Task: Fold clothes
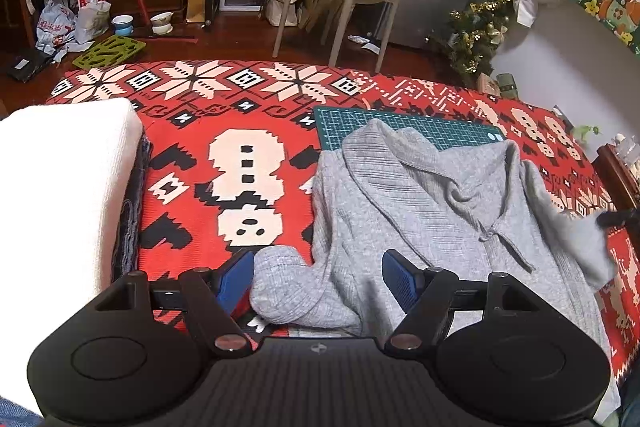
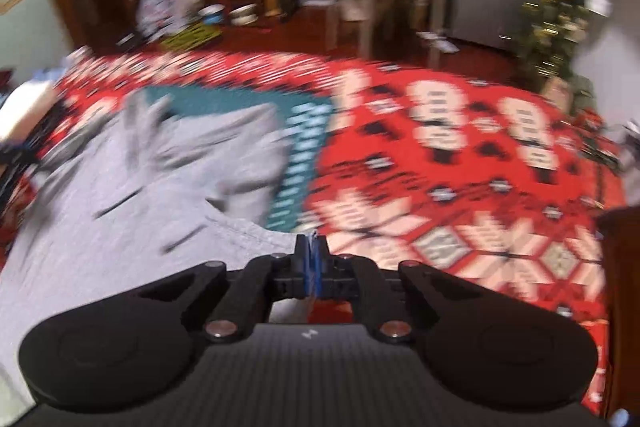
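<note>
Left wrist view: grey hooded sweater (image 1: 440,211) lies unfolded beside folded white cloth (image 1: 60,187); left gripper (image 1: 318,283) jaws spread, right gripper (image 2: 312,251) jaws pressed together, whether on its edge I cannot tell.

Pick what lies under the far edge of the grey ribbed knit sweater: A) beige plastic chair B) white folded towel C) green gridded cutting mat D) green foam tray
C: in the left wrist view the grey ribbed knit sweater lies with its collar end over the green gridded cutting mat, which sits on the red patterned blanket.
</note>
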Motion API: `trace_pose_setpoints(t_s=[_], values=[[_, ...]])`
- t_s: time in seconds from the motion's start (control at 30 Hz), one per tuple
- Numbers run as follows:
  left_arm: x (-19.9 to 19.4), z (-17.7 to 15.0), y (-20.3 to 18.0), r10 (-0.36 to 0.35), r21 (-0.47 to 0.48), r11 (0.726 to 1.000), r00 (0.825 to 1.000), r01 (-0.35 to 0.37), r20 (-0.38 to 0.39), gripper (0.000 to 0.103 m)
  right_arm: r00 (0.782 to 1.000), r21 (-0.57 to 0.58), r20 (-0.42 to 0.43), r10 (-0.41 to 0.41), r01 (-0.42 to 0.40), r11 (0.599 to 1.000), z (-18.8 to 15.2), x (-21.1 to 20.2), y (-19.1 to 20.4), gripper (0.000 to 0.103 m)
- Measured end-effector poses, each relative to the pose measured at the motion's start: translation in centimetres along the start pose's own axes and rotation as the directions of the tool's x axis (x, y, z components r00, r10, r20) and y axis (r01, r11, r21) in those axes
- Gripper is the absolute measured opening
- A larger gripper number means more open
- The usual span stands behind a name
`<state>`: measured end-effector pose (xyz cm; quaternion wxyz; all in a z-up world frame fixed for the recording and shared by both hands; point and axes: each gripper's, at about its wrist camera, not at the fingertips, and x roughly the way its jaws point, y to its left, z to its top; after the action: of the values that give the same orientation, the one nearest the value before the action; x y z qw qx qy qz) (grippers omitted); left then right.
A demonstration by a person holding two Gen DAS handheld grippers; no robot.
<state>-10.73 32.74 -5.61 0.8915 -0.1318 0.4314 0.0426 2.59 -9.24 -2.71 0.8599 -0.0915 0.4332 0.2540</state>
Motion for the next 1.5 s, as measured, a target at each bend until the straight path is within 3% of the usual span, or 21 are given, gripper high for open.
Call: trace_pose_setpoints(t_s=[0.13, 0.4, 0.7, 0.87, 0.93, 1.03, 1.2, 1.37, 1.5], values=[[0.0, 0.0, 0.1, 0.005, -0.006, 1.000, 1.000, -0.005, -0.002, 0.070, 0.996, 0.102, 0.004, -0.084, 0.083, 0.991, -0.1, 0.1, -4.4, 0.002], [0.2, 0.0, 0.2, 0.013, -0.002, 1.000, 1.000, -0.013, -0.003, 0.070, 0.984, 0.264, -0.041, -0.172, 0.177, 0.948, -1.6, 0.5, -9.9, 0.002], [-0.1, -0.1, 0.8, 0.023, -0.008, 1.000, 1.000, -0.023, 0.000, 0.070, 0.974, 0.315, -0.009, -0.227, 0.218, 0.924, -1.3, -1.5, -10.1, 0.001], [0.0, -0.1, 0.7, 0.023, -0.020, 1.000, 1.000, -0.023, -0.003, 0.070, 0.968, 0.290, -0.059, -0.242, 0.249, 0.924, -1.5, 1.0, -9.9, 0.003], [-0.2, -0.1, 0.5, 0.018, -0.014, 1.000, 1.000, -0.018, 0.000, 0.070, 0.973, 0.285, -0.058, -0.224, 0.232, 0.930, -1.8, 1.5, -9.7, 0.006], [-0.4, -0.1, 0.3, 0.010, -0.002, 1.000, 1.000, -0.010, 0.004, 0.070, 0.980, 0.277, -0.042, -0.196, 0.199, 0.940, -2.1, 1.3, -9.3, 0.029], [0.1, -0.2, 0.4, 0.011, -0.005, 1.000, 1.000, -0.011, -0.004, 0.070, 0.991, 0.309, -0.010, -0.136, 0.132, 0.942, -2.9, -1.5, -8.9, 0.030], [-0.2, -0.4, 0.5, 0.014, -0.001, 1.000, 1.000, -0.014, -0.007, 0.070, 0.995, 0.345, -0.101, 0.022, 0.014, 0.939, -5.8, -1.8, -6.8, 0.028], [-0.4, -0.3, 0.7, 0.019, -0.006, 1.000, 1.000, -0.019, -0.005, 0.070, 0.985, 0.356, -0.159, 0.072, -0.011, 0.934, -7.4, -1.2, -5.0, 0.025]])
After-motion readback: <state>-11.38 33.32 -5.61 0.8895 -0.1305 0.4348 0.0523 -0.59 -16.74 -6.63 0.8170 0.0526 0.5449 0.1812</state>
